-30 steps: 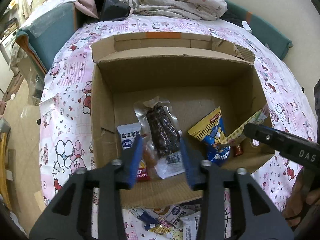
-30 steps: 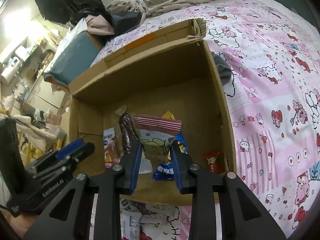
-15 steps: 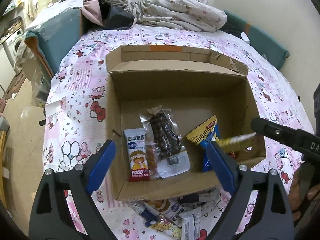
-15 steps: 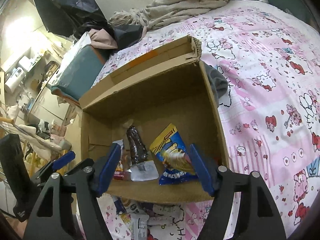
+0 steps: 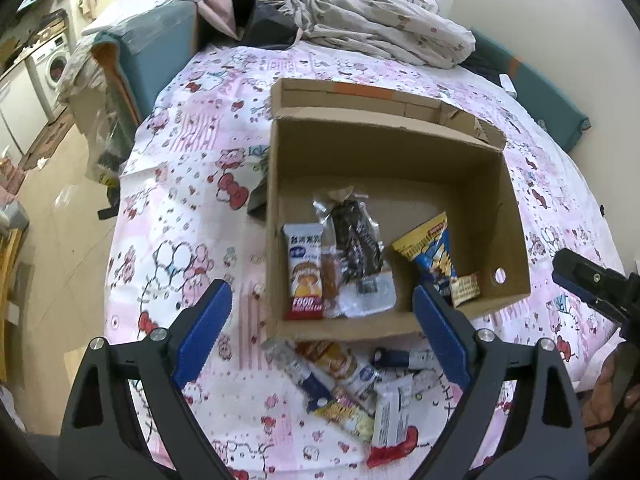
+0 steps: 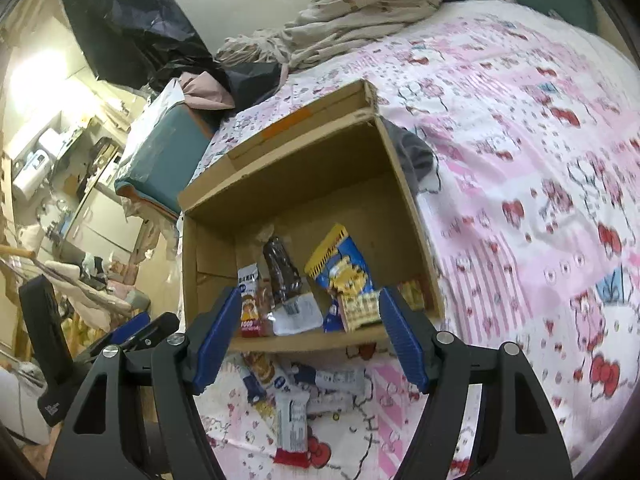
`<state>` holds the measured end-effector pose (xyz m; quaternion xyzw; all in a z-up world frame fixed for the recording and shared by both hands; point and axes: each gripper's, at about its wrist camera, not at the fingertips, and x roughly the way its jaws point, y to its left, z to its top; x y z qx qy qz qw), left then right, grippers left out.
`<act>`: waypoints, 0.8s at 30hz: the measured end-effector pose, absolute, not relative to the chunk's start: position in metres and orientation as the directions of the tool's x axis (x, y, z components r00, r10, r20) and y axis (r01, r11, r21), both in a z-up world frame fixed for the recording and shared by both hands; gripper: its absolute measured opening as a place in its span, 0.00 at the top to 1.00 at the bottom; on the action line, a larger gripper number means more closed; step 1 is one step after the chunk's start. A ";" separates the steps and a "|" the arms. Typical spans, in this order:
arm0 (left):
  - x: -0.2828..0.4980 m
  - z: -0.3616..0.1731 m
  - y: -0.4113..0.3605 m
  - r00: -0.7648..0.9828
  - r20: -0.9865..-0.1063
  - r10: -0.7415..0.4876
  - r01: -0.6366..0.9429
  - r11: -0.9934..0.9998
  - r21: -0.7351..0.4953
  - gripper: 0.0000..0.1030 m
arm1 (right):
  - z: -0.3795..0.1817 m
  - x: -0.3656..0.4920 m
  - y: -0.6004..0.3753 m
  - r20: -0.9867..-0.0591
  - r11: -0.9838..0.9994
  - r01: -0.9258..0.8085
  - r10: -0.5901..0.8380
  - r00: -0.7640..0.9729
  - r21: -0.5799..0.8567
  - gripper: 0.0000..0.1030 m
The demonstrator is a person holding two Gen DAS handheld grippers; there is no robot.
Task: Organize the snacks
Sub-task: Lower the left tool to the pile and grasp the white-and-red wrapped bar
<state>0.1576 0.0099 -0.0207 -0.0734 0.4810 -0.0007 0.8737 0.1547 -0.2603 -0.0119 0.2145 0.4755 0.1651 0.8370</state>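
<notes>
Your left gripper (image 5: 322, 322) hangs with its blue pads spread wide and nothing between them; your right gripper (image 6: 310, 336) is spread the same way, also empty.

Just ahead of both sits the open brown cardboard box (image 5: 516, 216). Inside it, from your left gripper's view, lie 5 snacks: a white-and-red rice cake packet (image 5: 304, 272) nearest the left wall, a slim orange-brown bar (image 5: 330, 280) touching it, a clear packet of dark brown pieces (image 5: 356, 244) with a white label end, a blue-and-yellow chip bag (image 5: 434, 254) to the right, and a small cream packet (image 5: 464, 286) lying against the chip bag's near end.

Below the box's near wall, between your left gripper's fingers, a loose heap of unsorted snack packets (image 5: 352, 380) lies on the bedsheet, including a white bar with a red end (image 5: 390, 420).

The box rests on a pink cartoon-print bedsheet (image 5: 180, 208). A crumpled beige blanket (image 5: 380, 28) is bunched at the far end, and a teal cushion (image 5: 160, 44) stands off to the left with a washing machine (image 5: 56, 64) beyond it.

Print on most heap packets is too blurred to read. A dark grey cloth (image 6: 416, 152) shows partly behind the box's right wall in the right view.
</notes>
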 end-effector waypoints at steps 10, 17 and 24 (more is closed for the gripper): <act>0.125 -0.040 0.019 0.456 -0.887 -0.072 -0.149 0.976 -0.156 0.13 | -0.032 0.120 -0.278 -0.755 0.823 0.048 0.493 0.433 0.565 0.28; 0.105 -0.078 -0.012 0.334 -0.928 -0.163 -0.097 0.974 -0.205 0.20 | -0.048 0.106 -0.278 -0.790 0.830 0.091 0.482 0.379 0.550 0.28; 0.097 -0.128 -0.082 0.173 -0.984 -0.027 -0.062 0.997 -0.038 0.30 | -0.052 0.108 -0.282 -0.796 0.825 0.111 0.488 0.358 0.555 0.28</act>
